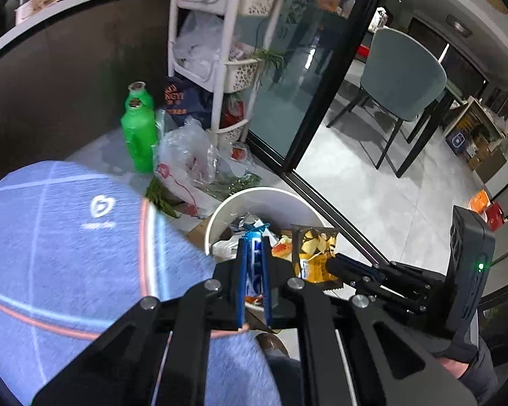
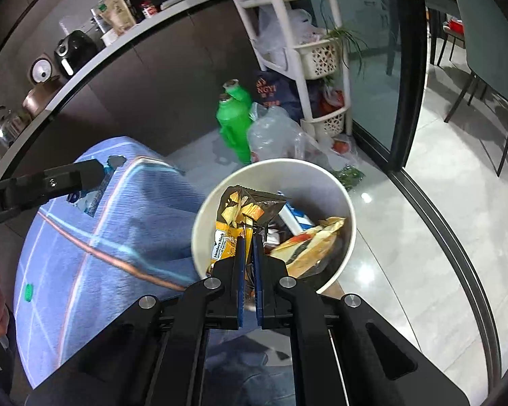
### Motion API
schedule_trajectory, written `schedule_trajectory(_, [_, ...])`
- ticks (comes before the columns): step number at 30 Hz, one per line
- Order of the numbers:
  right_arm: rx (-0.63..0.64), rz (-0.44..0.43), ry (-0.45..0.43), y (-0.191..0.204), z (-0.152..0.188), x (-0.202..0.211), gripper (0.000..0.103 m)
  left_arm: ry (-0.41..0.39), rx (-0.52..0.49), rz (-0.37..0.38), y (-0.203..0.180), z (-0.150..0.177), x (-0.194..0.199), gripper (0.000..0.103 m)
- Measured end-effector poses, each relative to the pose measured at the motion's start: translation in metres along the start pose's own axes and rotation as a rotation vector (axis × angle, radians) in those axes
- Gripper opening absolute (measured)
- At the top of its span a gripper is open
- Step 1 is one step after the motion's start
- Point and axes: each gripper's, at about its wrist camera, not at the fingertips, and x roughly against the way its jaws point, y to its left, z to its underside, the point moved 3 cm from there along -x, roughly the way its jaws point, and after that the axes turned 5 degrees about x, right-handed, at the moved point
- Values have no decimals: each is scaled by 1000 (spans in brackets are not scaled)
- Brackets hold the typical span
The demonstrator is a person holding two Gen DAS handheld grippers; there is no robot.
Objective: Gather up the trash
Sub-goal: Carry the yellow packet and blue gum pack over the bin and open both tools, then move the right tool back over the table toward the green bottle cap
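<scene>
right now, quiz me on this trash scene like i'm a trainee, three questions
1. True or false: the right gripper grips a yellow snack bag.
2. The left gripper holds: A a blue wrapper, B a green bottle, C nothing?
3. What is below the snack bag?

Key: 1 true. 2 A. 3 the white bin, already partly full of wrappers.

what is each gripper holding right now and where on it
Left gripper: a blue wrapper, pinched along its length. Right gripper: the yellow-and-black snack bag, by its lower edge.
</scene>
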Motion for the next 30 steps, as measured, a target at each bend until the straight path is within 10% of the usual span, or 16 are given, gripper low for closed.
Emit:
schedule_trajectory(7, [-5, 9, -7, -13, -5, -18, 9, 14, 18, -14, -5, -10, -33, 22])
schedule_trajectory(10, [22, -4, -20, -12, -4, -21, 64, -38, 20, -74, -3, -9, -33, 87])
schedule_trajectory(11, [38, -5, -31, -11, -3, -20, 77, -65, 25, -89, -1, -8, -29, 93])
schedule_trajectory(14, [89, -16, -47, -4, -1, -18, 94, -83, 41, -85, 6, -8, -22, 99])
schedule_trajectory(30, [101, -46, -91, 27, 2, 26, 95, -157, 142, -138, 53, 11, 64, 99])
